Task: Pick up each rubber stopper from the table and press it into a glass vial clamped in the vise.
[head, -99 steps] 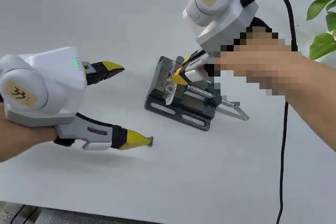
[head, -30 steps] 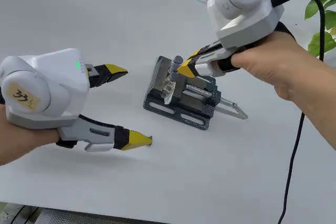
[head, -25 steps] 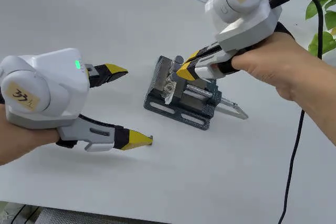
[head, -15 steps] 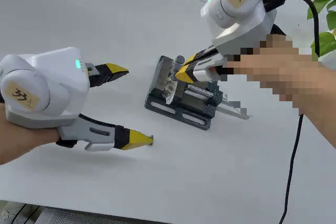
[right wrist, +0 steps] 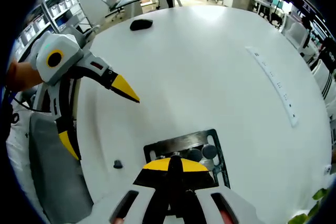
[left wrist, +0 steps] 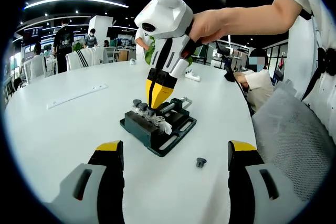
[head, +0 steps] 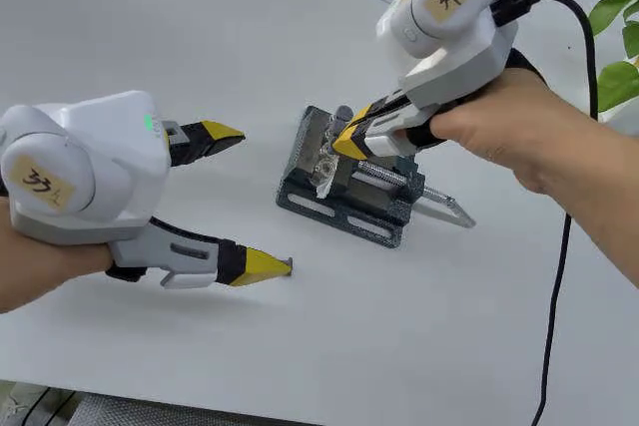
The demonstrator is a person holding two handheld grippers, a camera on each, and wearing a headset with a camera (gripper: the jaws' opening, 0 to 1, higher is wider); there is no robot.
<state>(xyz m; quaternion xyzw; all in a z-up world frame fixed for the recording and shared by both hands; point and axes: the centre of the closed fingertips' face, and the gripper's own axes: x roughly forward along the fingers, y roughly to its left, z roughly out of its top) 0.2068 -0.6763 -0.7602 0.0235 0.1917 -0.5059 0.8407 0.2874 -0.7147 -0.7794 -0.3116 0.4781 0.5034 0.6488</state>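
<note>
Pressing a stopper home at the vise, with one loose stopper waiting.
The left hand-held gripper (head: 260, 199) hangs open-jawed over the tabletop (head: 200, 27), near a loose rubber stopper (left wrist: 200, 162). At the vise (head: 344, 209), the right hand-held gripper (head: 343, 145), jaws closed together, bears down on a glass vial (head: 323, 175). The next move is likely to lift clear and fetch the loose stopper.

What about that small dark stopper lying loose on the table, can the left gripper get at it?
Probably yes. The left gripper is open, and the rubber stopper lies on bare table just ahead, between its jaws. The vise and the right gripper are farther back, out of the way.
</note>
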